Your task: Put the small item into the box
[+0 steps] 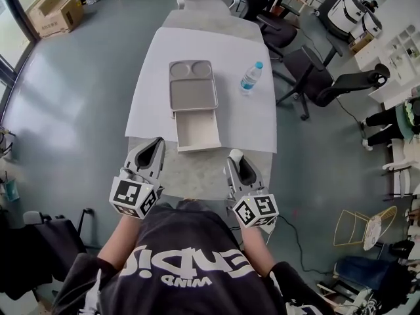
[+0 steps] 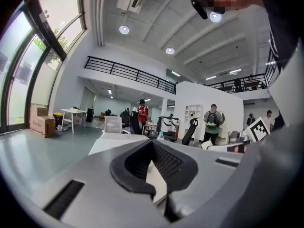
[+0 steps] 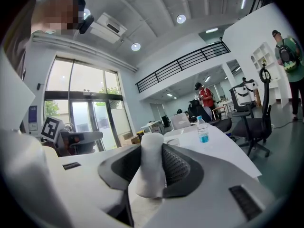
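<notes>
The box (image 1: 197,131) lies on the white table (image 1: 154,77), a shallow white tray pulled out towards the person from under a grey lid (image 1: 193,84) with two round dents. The right gripper (image 3: 153,145) is clamped on the small item (image 3: 151,167), a stubby white cylinder standing upright between the ribbed black pads. In the head view this gripper sits near the box, off its front right corner and apart from it. The left gripper (image 2: 152,144) has its jaws brought together at the tips with nothing between them; it sits off the box's front left corner. Right of the box stands a clear bottle (image 1: 251,77) with a blue cap; its label is too small to read. Each gripper's cube bears black-and-white square markers. The person's black shirt (image 1: 190,268) carries large white lettering, seen upside down and not surely legible. Beyond the box, people stand in the hall
</notes>
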Available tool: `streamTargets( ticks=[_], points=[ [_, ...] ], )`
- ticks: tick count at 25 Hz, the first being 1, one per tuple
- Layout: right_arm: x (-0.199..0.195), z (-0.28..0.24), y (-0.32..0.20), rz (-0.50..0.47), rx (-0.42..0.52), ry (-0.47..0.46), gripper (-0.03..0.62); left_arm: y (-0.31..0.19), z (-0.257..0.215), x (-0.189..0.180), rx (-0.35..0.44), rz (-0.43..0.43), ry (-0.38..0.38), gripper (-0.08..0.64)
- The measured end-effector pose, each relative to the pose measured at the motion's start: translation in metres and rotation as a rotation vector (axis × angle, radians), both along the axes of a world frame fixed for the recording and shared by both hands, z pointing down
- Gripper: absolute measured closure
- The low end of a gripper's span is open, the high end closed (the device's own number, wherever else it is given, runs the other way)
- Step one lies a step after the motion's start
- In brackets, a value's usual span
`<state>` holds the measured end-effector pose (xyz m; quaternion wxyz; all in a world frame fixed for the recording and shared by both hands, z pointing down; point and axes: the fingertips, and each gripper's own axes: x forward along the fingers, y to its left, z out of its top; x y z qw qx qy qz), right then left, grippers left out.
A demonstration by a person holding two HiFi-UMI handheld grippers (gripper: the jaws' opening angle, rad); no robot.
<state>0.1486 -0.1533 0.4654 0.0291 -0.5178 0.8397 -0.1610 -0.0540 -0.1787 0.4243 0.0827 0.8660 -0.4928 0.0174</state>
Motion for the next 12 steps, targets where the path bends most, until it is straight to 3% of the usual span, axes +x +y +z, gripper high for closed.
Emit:
streamTargets(
  ticks=[12],
  points=[
    [-0.016,-0.009,-0.025,0.061,0.009,-0.001,0.445,-0.033,-0.002,-0.018,-0.009,0.05,0.006,0.551]
  ],
)
